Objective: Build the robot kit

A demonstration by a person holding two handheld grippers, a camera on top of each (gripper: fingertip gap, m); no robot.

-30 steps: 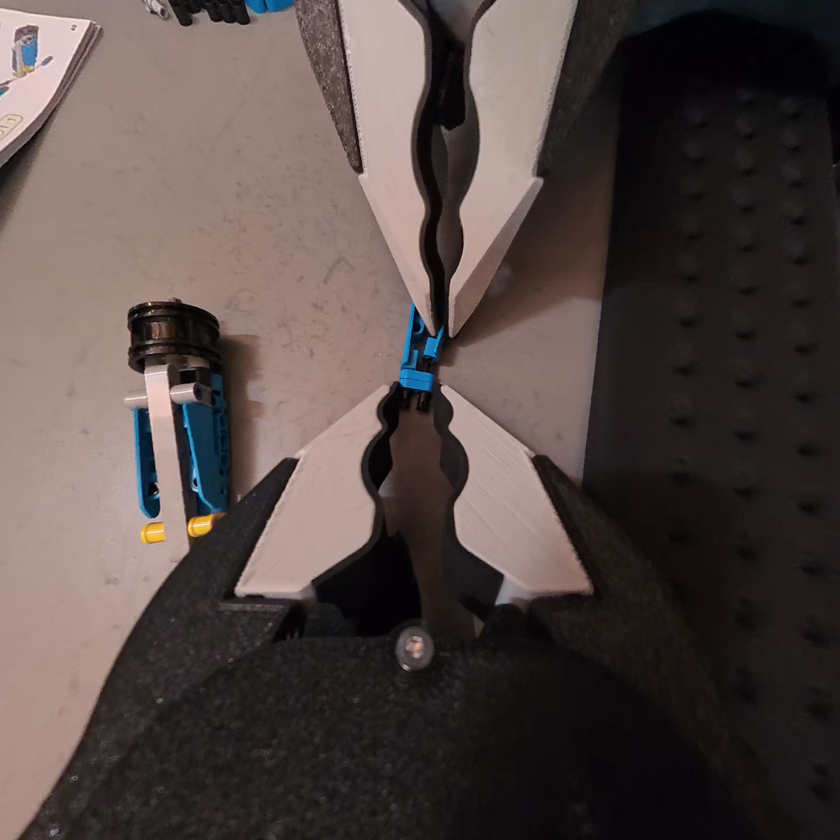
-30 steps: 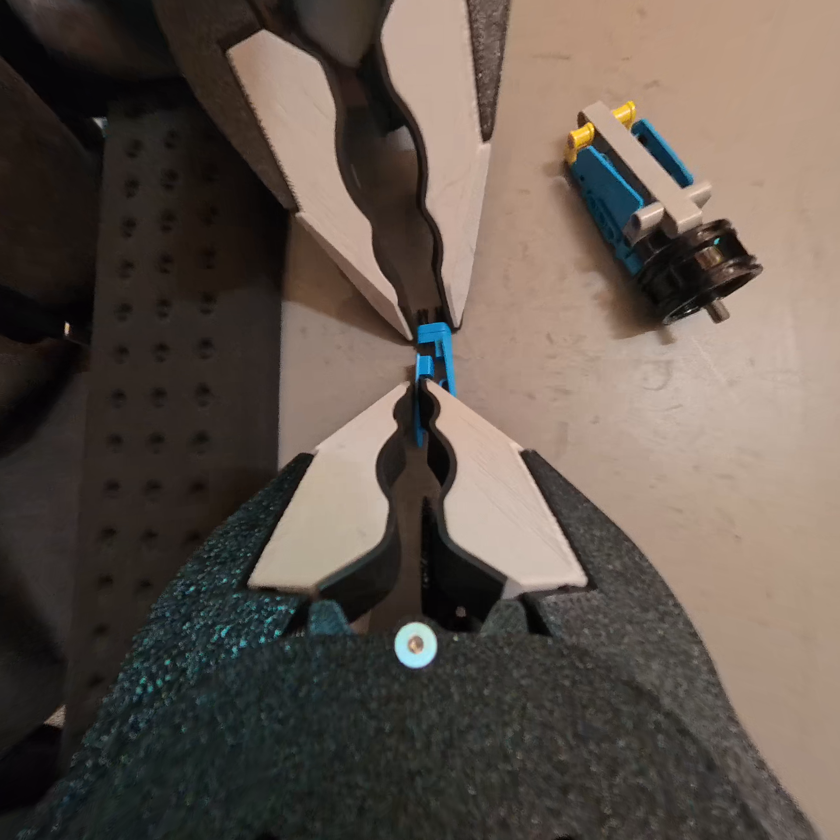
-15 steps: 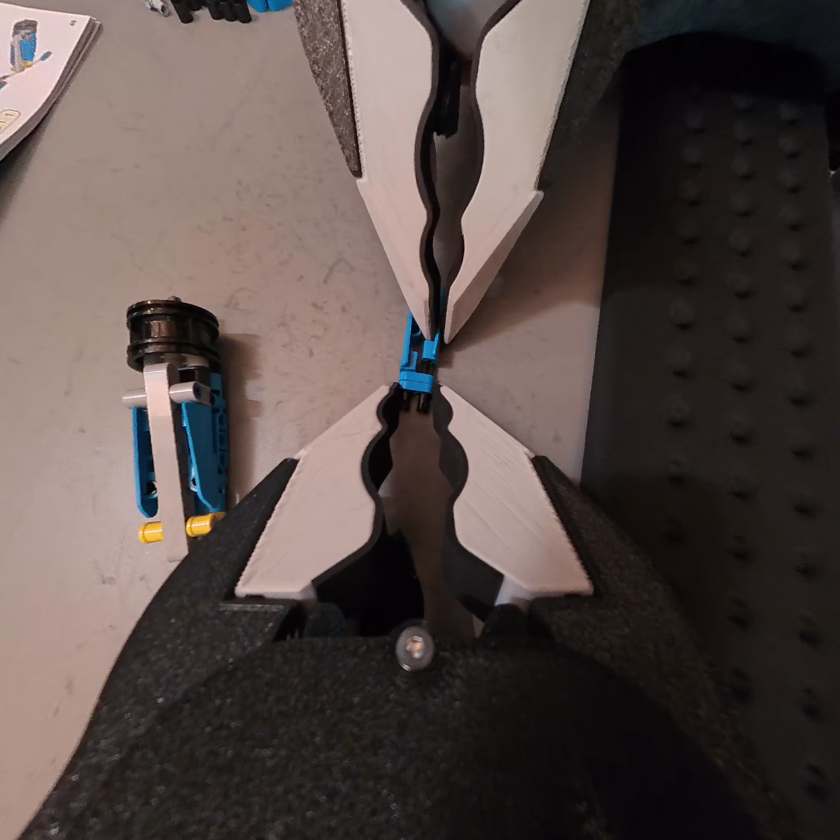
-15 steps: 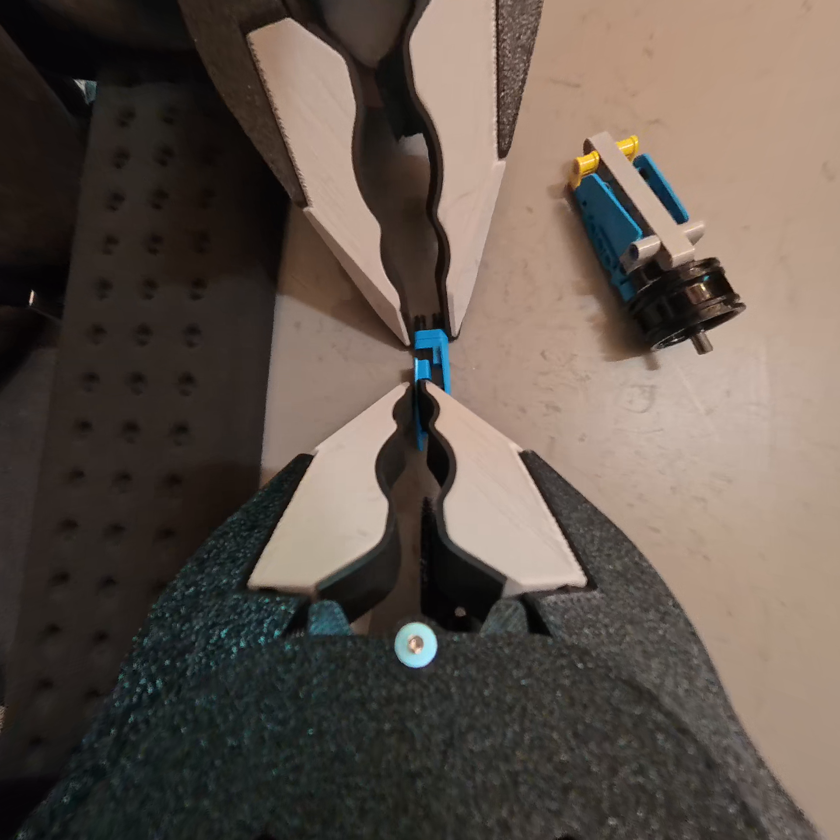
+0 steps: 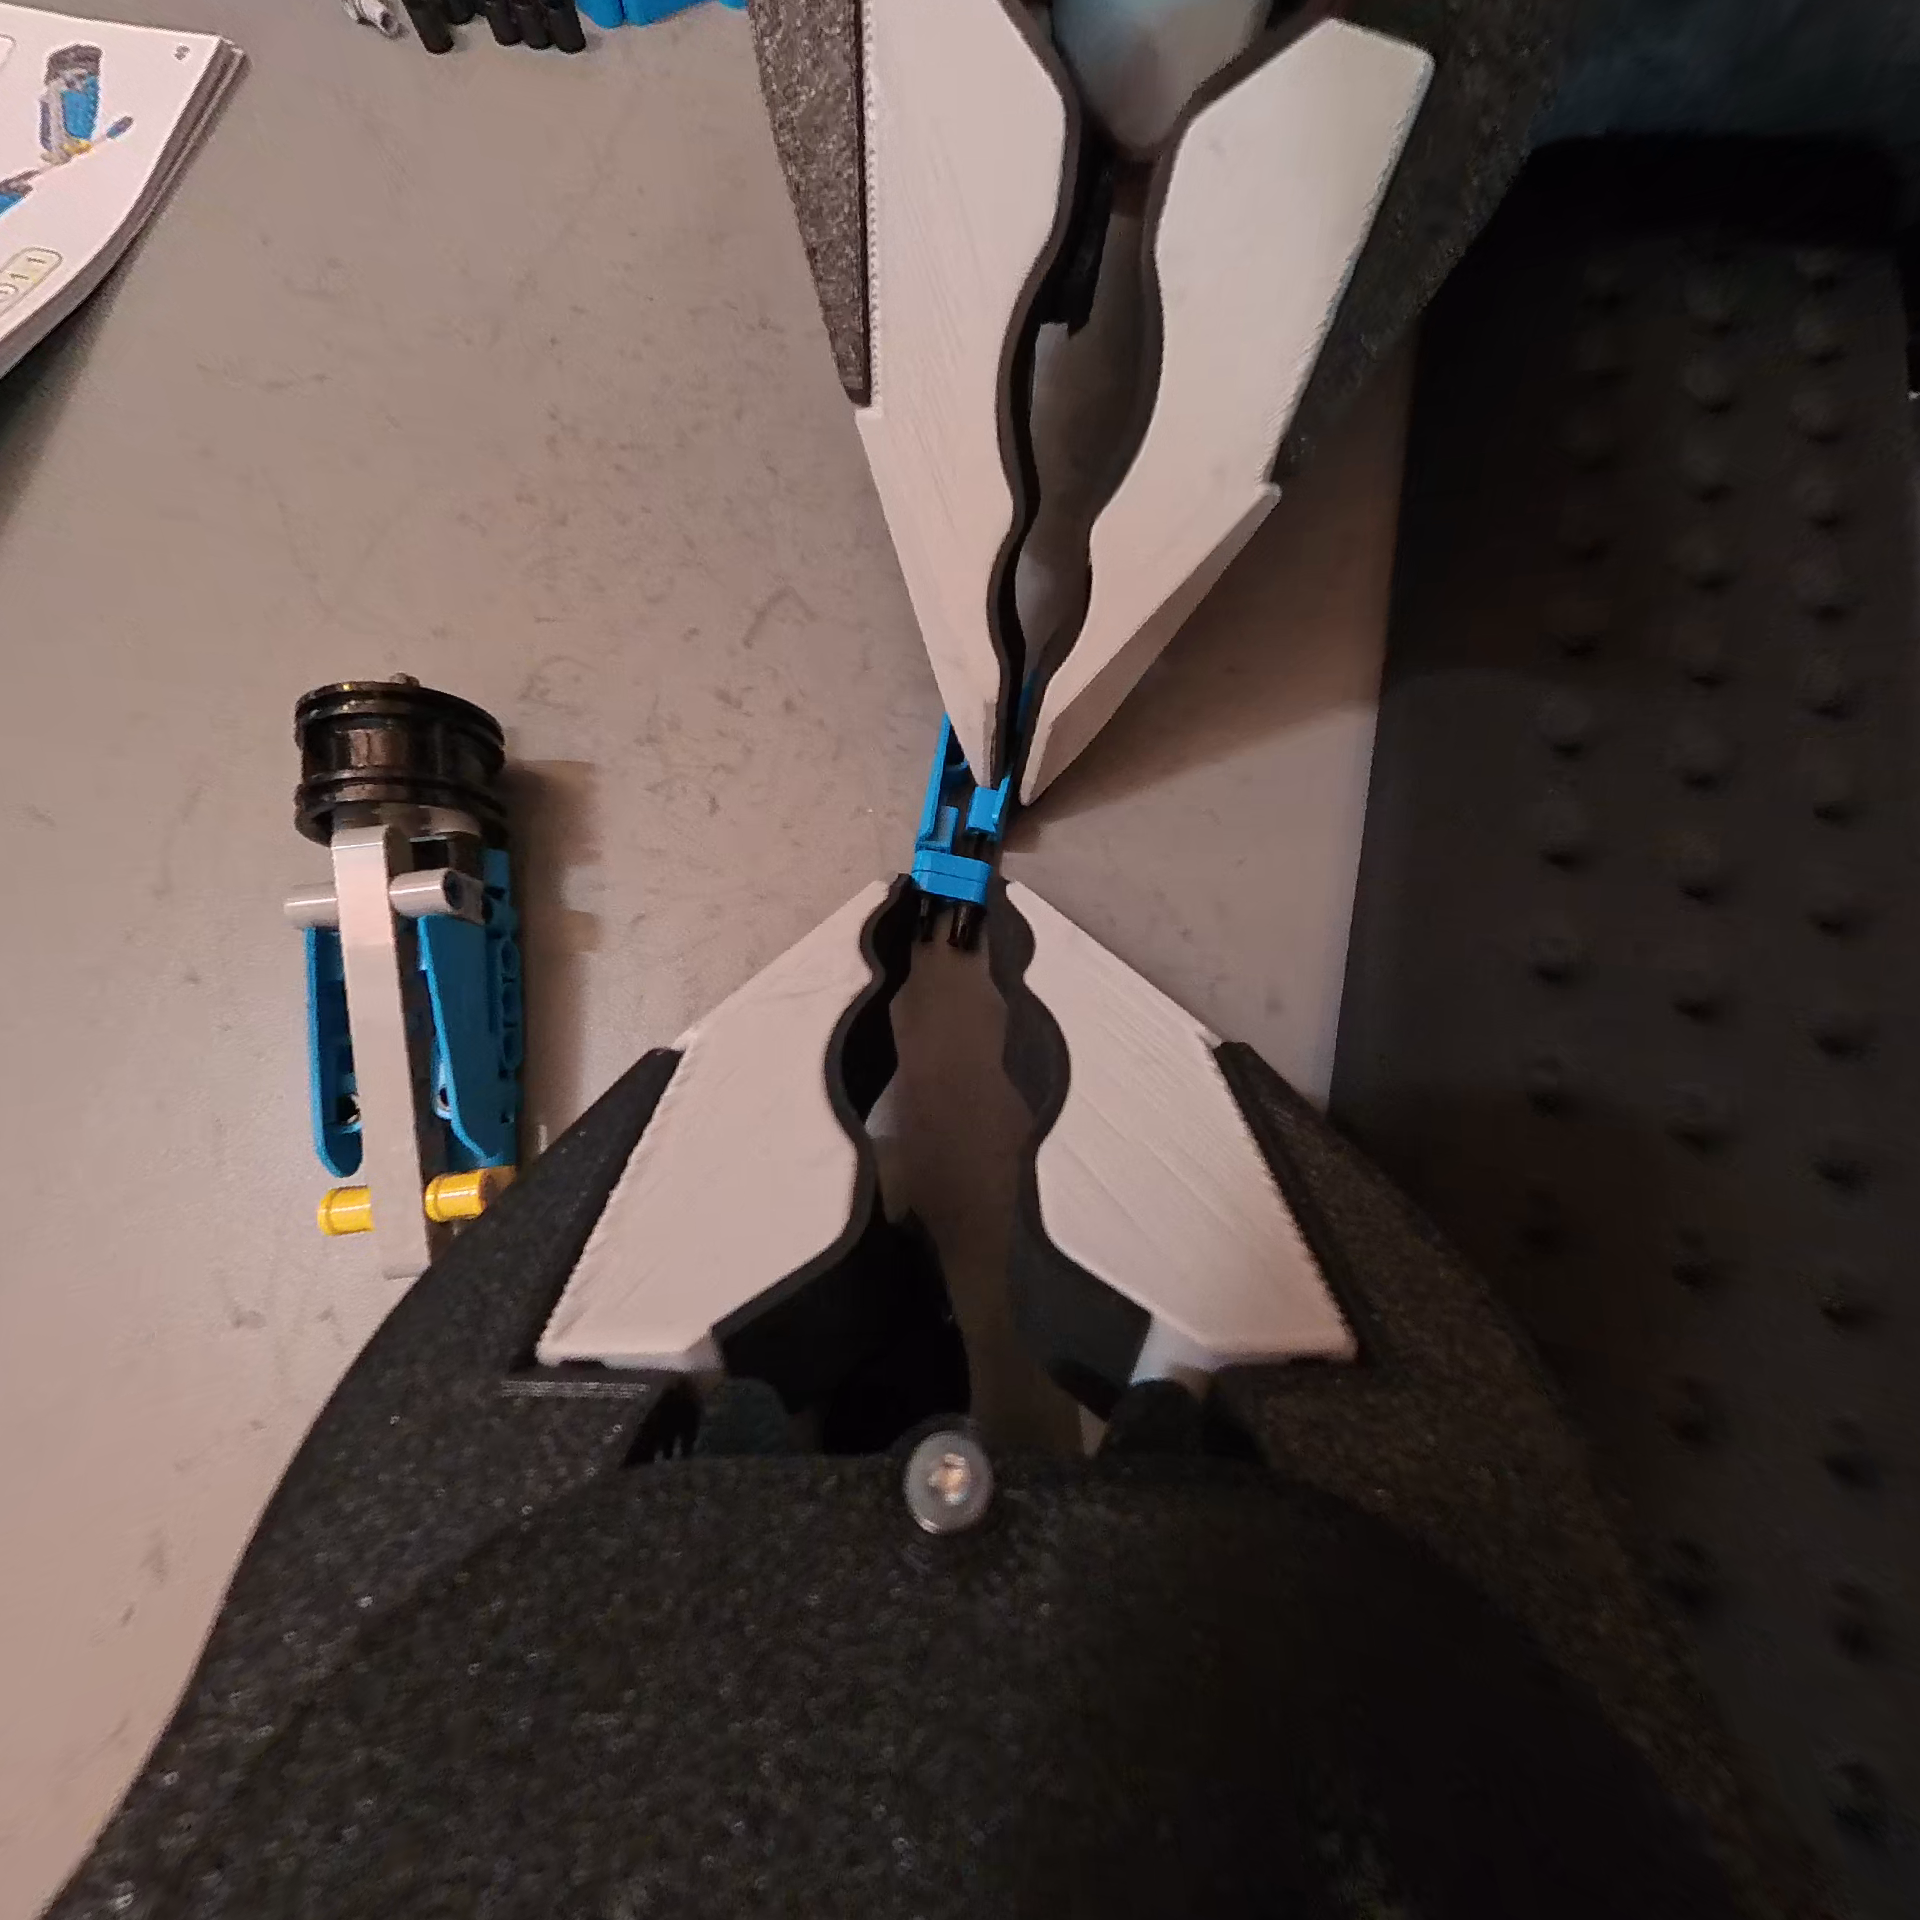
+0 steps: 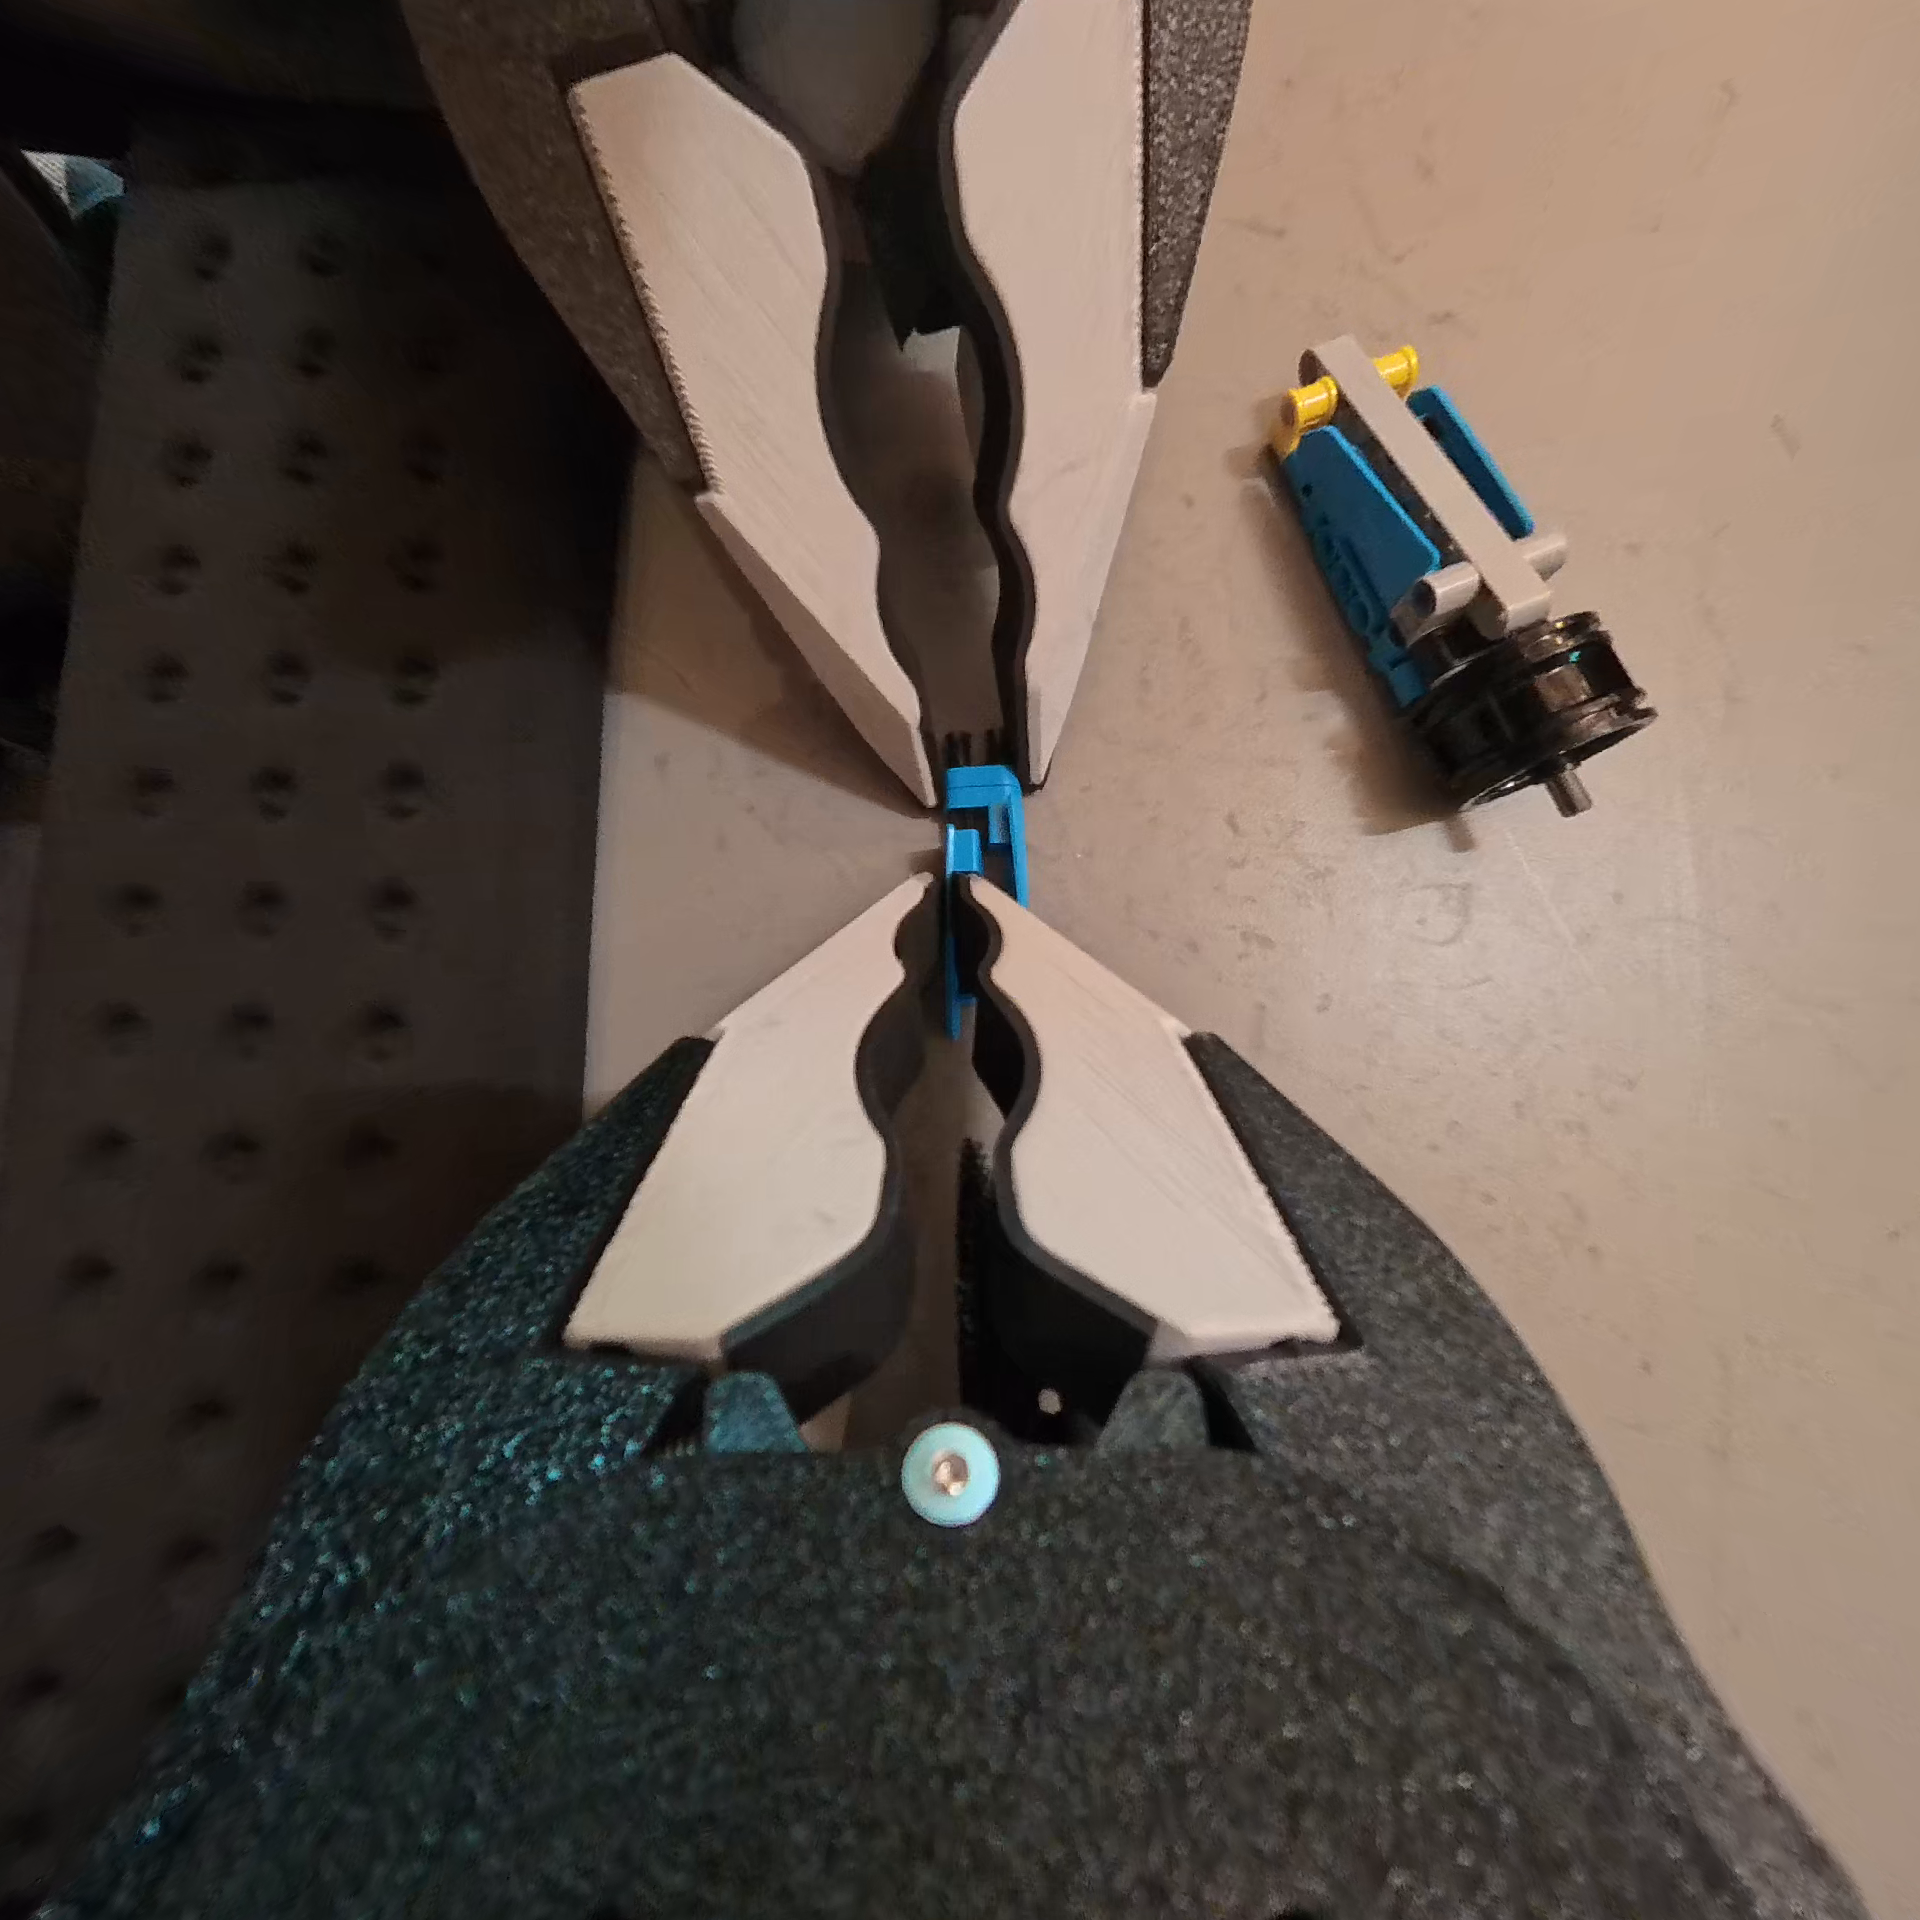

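My two grippers meet tip to tip above a grey table (image 5: 520, 468). My left gripper (image 5: 948, 888) is shut on a small blue connector block (image 5: 948, 864) with black pins pointing back between its fingers. My right gripper (image 6: 951, 883) is shut on a thin blue beam (image 6: 958, 966). The beam and the block touch between the tips and look joined. The right gripper (image 5: 1006, 774) comes in from the top of the left wrist view. The left gripper (image 6: 980, 779) comes in from the top of the right wrist view, holding the block (image 6: 977, 790).
A small assembly (image 5: 405, 935) with a black wheel, blue panels, a grey beam and yellow pins lies on the table; it also shows in the right wrist view (image 6: 1434, 582). A dark studded mat (image 5: 1662, 935) borders the table. A booklet (image 5: 83, 156) and loose parts (image 5: 520, 16) lie far off. Less than 4 cm separates the two grippers' tips.
Both grippers have stayed shut and tip to tip on the blue pieces. The right gripper has shifted slightly, so the left gripper now lines up straighter with it.
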